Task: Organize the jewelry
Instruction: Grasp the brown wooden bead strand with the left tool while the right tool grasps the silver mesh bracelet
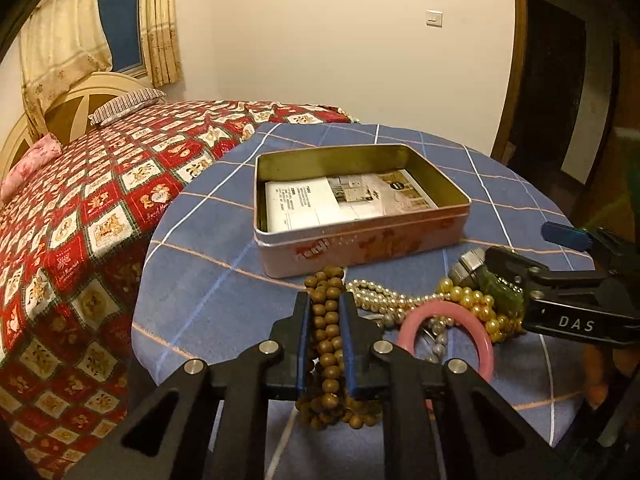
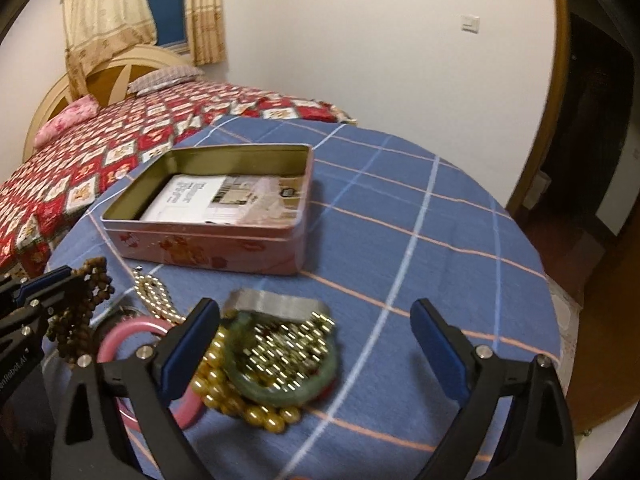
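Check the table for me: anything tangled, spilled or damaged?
The jewelry is heaped together: pink bangle, pearl strands, green bangle overlapping. The open pink tin has scuffed paint. The left gripper grips brown wooden beads.

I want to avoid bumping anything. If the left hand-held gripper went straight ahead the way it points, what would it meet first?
Probably the tin. The left hand-held gripper, shut on the wooden beads, aims at the tin's near wall, with only bare cloth between, though depth is unclear.

Quilted bed [image 1: 100, 200], striped pillow [image 1: 126, 106], curtains [image 2: 104, 12], wall switch [image 2: 470, 23]
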`<state>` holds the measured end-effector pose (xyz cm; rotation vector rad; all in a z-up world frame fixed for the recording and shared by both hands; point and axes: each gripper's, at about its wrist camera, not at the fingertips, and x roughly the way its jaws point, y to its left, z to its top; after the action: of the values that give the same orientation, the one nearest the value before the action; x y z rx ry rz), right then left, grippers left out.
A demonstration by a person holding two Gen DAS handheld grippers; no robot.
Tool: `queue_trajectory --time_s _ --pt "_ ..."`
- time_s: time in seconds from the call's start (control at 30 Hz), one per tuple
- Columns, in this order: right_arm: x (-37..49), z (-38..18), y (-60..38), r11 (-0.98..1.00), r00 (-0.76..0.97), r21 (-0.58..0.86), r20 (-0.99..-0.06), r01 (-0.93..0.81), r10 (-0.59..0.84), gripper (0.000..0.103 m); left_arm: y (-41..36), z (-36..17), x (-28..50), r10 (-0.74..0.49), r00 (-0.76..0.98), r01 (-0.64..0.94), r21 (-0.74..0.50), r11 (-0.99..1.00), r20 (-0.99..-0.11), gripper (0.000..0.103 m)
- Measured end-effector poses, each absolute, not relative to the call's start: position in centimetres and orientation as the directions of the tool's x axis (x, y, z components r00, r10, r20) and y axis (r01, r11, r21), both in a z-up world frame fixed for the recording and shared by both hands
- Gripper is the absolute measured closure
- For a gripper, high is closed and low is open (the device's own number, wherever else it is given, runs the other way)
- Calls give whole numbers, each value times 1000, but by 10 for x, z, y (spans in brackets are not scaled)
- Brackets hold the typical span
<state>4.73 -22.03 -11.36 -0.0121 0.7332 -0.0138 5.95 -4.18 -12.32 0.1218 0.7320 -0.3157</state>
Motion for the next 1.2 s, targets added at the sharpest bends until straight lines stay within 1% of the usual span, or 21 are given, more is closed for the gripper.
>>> queue_trajectory --time_s 0.13,0.2,0.23,0.3,0.37,0.4,0.43,0.47,0.53,0.57,0.6,0.67,0.93,1.2 --pt "63 -117 -210 999 718 -28 -696 -35 5 9 -40 -124 63 -233 702 321 7 947 -673 89" --pt "70 -122 -207 998 694 -45 -720 -49 2 15 -37 -121 63 -231 713 320 13 947 -662 89" --pt "73 -126 -207 998 679 -42 -734 -53 5 16 -35 -118 64 -232 720 318 14 948 -654 89" --pt "78 -132 -209 998 648 -25 -762 -60 20 22 -31 -113 66 -228 735 314 23 949 -639 89" --pt "78 -136 -210 997 634 0 -772 -74 47 25 -28 -112 69 -229 737 312 19 950 -636 89" --pt "77 -136 -210 996 633 9 -772 -84 60 29 -28 -113 70 -228 737 310 18 951 -636 89" --pt "76 -136 -209 996 634 9 -770 -93 66 31 -27 -114 72 -227 736 308 18 951 -638 89" --pt "75 -135 -209 995 636 12 -768 -101 74 37 -27 -115 74 -226 734 307 16 951 -641 89" --pt "71 -133 -210 994 650 14 -756 -104 79 43 -26 -117 74 -229 730 308 11 951 -643 89" --pt "69 -131 -210 994 659 13 -748 -106 80 50 -26 -117 74 -230 730 309 11 951 -643 89" --pt "67 -128 -211 994 670 11 -738 -106 79 59 -26 -117 74 -230 730 309 10 951 -644 89" --pt "65 -125 -212 994 678 6 -731 -105 76 65 -26 -117 74 -232 730 311 11 950 -643 89" --pt "57 -114 -217 995 714 11 -696 -99 79 66 -30 -110 71 -240 735 322 15 946 -633 89" --pt "52 -82 -221 996 765 24 -639 -91 85 66 -28 -92 76 -245 757 321 18 947 -605 89"
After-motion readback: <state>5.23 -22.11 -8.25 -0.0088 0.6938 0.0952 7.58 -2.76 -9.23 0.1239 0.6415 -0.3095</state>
